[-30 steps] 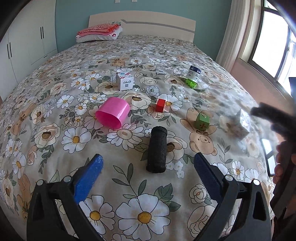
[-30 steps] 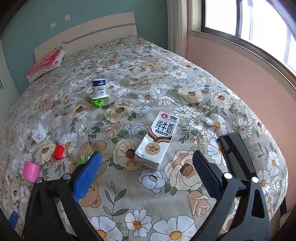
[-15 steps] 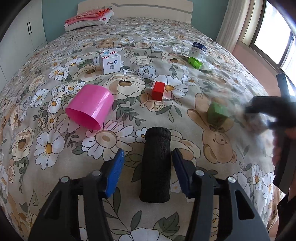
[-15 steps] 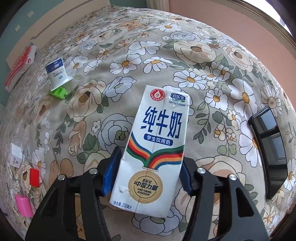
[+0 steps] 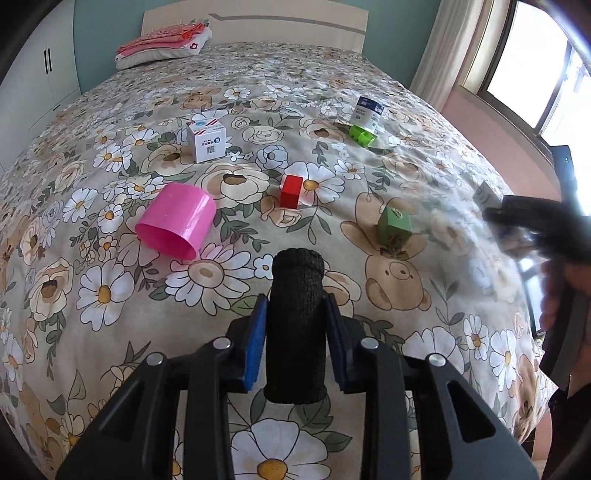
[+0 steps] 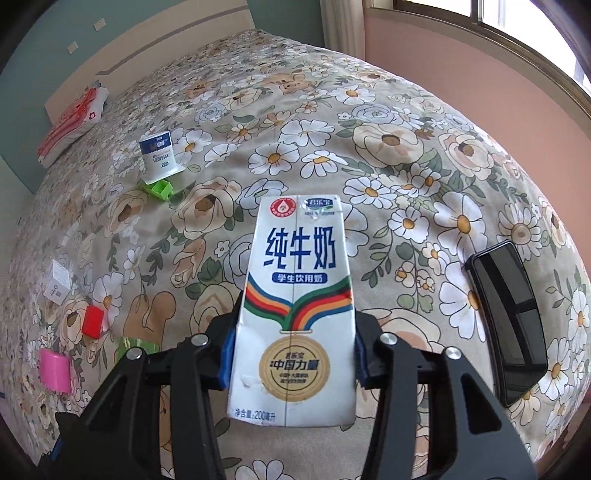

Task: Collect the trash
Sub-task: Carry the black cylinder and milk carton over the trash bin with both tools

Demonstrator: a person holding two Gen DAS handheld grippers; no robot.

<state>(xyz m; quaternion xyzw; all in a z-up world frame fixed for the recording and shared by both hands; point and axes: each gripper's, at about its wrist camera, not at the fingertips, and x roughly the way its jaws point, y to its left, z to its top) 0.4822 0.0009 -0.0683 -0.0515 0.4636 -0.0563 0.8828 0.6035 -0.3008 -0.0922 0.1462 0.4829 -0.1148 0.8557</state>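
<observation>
Left gripper [image 5: 295, 332]: clamped on one black mesh-covered cylinder [image 5: 297, 325], blue pads pressed to both its sides, low centre of the left wrist frame
Right gripper [image 6: 293, 350]: clamped on one milk carton [image 6: 295, 306], blue pads seen at both its lower edges, centre of the right wrist frame; the carton is white with blue lettering and coloured stripes
Pink cup [image 5: 176, 220]: one counted, lying on its side, left of centre in the left wrist frame, open mouth toward the camera
White box [image 5: 206, 139]: one counted, upper middle-left, a printed code on its face
Red block [image 5: 291, 190]: one counted, centre of the frame, between the white box and the black cylinder
Green cube [image 5: 393, 225]: one counted, right of centre, on a bear print
Yoghurt tub [image 5: 366, 113]: one counted, upper right, white with blue label, apparently upside down
Green tray piece [image 5: 362, 134]: one counted, touching or just beside the tub; which cannot be told
Phone [image 6: 508, 325]: one dark slab counted, right edge of the right wrist frame, flat on the cover
Surface: bedspread [image 5: 406, 184] printed with flowers and bears, everything resting on it
Room: pale headboard [image 5: 288, 22] at top, folded red-patterned bedding [image 5: 162, 42] upper left, teal wall, curtain and window upper right, white wardrobe far left
</observation>
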